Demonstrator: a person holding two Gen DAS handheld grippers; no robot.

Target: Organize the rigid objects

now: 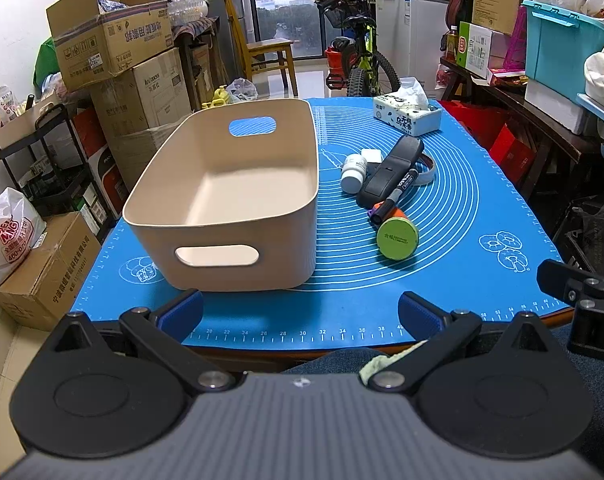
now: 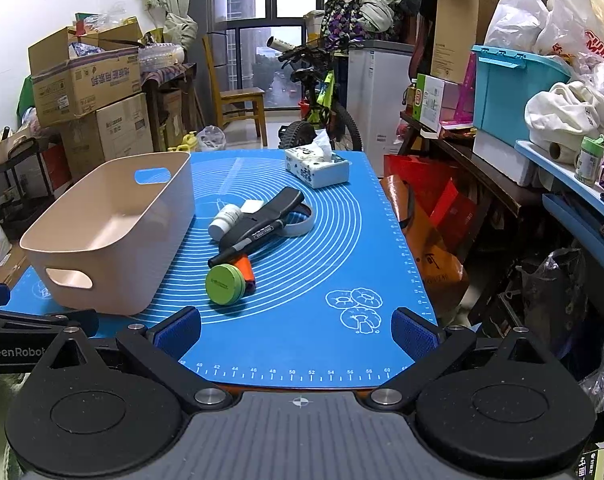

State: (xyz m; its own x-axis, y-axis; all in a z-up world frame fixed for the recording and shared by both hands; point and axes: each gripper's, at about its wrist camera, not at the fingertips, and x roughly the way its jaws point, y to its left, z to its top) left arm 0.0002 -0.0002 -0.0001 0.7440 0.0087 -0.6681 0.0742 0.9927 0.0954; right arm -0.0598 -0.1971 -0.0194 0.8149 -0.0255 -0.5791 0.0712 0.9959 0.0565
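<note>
Here we hold the left hand-held gripper (image 1: 300, 312) and the right hand-held gripper (image 2: 296, 330) at the near edge of the bench, both spread wide and holding nothing. On the blue mat (image 2: 302, 320) we see a beige bin (image 1: 230, 200), empty. Taking that bin as our landmark, just to its right lie a white pill bottle (image 1: 353, 172), a black remote (image 1: 390, 172) with a black marker (image 1: 396, 196) across it, and a green-capped orange container (image 1: 397, 238) nearest us. A tissue pack (image 1: 408, 114) sits beyond them, at the bench's far end.
</note>
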